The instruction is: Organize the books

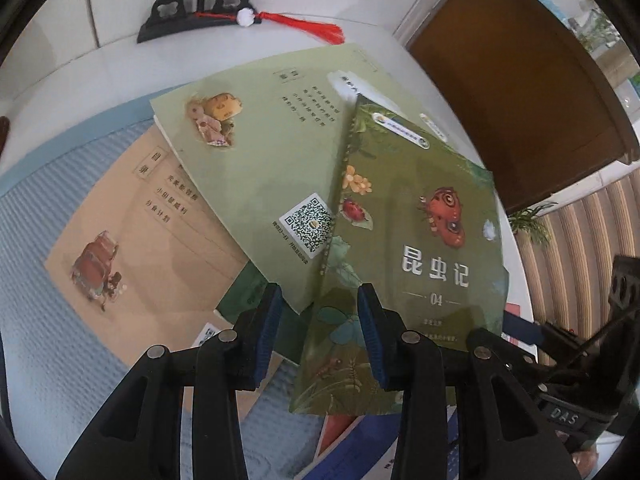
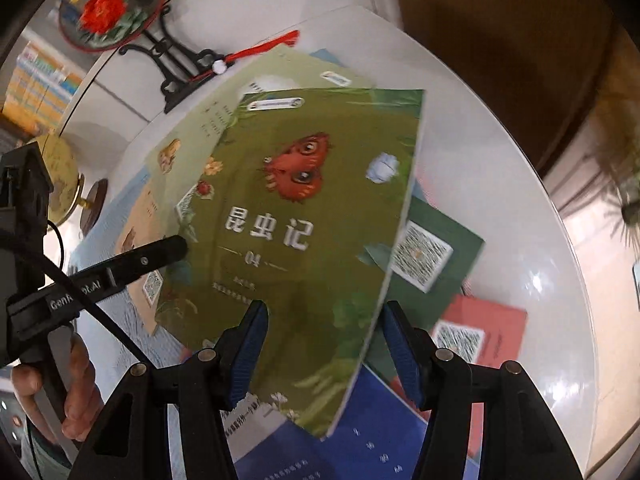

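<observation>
Books lie scattered on a round white table [image 2: 500, 168]. Green insect book [image 1: 420, 248], butterfly on its cover, is lifted and tilted above the pile. Left gripper [image 1: 320, 332] has its blue pads either side of the spine edge; right gripper [image 2: 324, 352] straddles the opposite edge. Whether either set of pads presses the cover cannot be told. Beneath: pale green book [image 1: 256, 152], tan book [image 1: 152, 232], dark green book [image 2: 436, 256], red book [image 2: 484, 332], blue book [image 2: 376, 432]. Fan stand [image 1: 192, 16] at the table's far edge.

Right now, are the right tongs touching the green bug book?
Cannot tell. The right wrist view shows the right tongs astride the green bug book, but not whether either pad presses it.
</observation>
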{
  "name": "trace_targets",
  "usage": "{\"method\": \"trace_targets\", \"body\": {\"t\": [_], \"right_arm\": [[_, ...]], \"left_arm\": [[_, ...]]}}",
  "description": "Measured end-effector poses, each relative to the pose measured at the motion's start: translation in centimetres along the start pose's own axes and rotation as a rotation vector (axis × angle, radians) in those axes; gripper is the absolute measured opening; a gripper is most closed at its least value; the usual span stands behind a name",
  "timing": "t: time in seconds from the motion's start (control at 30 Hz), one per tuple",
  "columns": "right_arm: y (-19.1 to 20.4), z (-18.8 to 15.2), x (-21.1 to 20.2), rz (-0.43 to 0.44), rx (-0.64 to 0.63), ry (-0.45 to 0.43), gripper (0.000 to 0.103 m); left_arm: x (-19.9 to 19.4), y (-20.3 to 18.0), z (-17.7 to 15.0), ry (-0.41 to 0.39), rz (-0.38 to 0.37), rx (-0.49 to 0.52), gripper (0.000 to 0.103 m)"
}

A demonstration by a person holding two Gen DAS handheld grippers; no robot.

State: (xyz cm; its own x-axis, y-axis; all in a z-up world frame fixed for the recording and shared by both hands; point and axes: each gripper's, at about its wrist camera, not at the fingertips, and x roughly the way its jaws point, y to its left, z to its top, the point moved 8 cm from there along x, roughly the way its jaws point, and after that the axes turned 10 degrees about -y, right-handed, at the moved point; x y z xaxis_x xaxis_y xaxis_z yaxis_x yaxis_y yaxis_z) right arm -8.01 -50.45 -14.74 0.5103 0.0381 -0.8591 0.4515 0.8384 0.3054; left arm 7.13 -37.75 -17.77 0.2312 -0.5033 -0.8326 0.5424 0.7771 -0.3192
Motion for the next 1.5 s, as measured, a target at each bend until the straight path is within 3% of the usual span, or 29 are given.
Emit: {"method": "trace_targets", "body": {"t": [0.27,0.37,0.43,0.5,0.63,0.7,0.83,0.97,1.07,1.13,1.3,1.33,1.43,1.5], "right_arm": [[0.5,0.5,0.5,-0.019,-0.072,-0.057,0.059],[-0.1,0.5,0.3,-0.022,-0.071,-0.07,0.059],[-0.6,0.3,-0.1,0.033,-0.038,-0.073,0.059],[-0.7,0.2,-0.3,0.096,-0.005,-0.066,0.06],[-0.4,-0.1,-0.5,0.142,0.009,-0.067,0.065],[-0.1,-0.2,-0.5,0.139,0.008,-0.07,0.067],[0.6,-0.6,-0.5,0.133,-0.013,-0.058,0.069],[0.9,-0.5,-0.5,0.147,0.017,-0.019,0.069],[1.1,0.1,-1.6,0.218,0.077,-0.016,0.07],[1.0,0.8,-2.7,0.321,0.149,-0.032,0.076],[0.6,1.2,-2.2,0.515,0.348,-0.028,0.08],[0.6,1.2,-1.8,0.542,0.382,-0.023,0.079],[0.5,1.1,-0.5,0.576,0.483,-0.022,0.059],[0.2,0.8,-0.2,0.541,0.486,-0.034,0.043]], "left_arm": [[-0.9,-1.5,-1.5,0.017,-0.074,0.053,0.037],[-4.3,-2.5,-1.9,-0.025,-0.265,-0.012,0.037],[-6.7,-3.1,-2.0,-0.053,-0.414,-0.091,0.037],[-7.6,-3.4,-1.9,-0.062,-0.472,-0.125,0.037],[-5.1,-2.8,-2.4,-0.048,-0.316,-0.074,0.031],[-3.5,-3.0,-2.9,-0.016,-0.294,-0.076,0.017],[-1.7,-4.3,-3.3,0.006,-0.26,-0.043,0.016],[-2.3,-5.6,-2.8,0.008,-0.355,-0.111,0.015],[-4.1,-6.1,-1.0,-0.015,-0.515,-0.224,0.015],[-4.9,-6.1,-0.1,-0.022,-0.615,-0.29,0.015],[-5.0,-5.7,0.1,-0.014,-0.655,-0.355,0.015],[-4.8,-5.6,-0.3,-0.003,-0.663,-0.37,0.015],[-4.3,-4.9,-0.9,-0.001,-0.632,-0.399,0.013],[-3.7,-4.1,-1.3,0.004,-0.542,-0.36,0.013]]}}
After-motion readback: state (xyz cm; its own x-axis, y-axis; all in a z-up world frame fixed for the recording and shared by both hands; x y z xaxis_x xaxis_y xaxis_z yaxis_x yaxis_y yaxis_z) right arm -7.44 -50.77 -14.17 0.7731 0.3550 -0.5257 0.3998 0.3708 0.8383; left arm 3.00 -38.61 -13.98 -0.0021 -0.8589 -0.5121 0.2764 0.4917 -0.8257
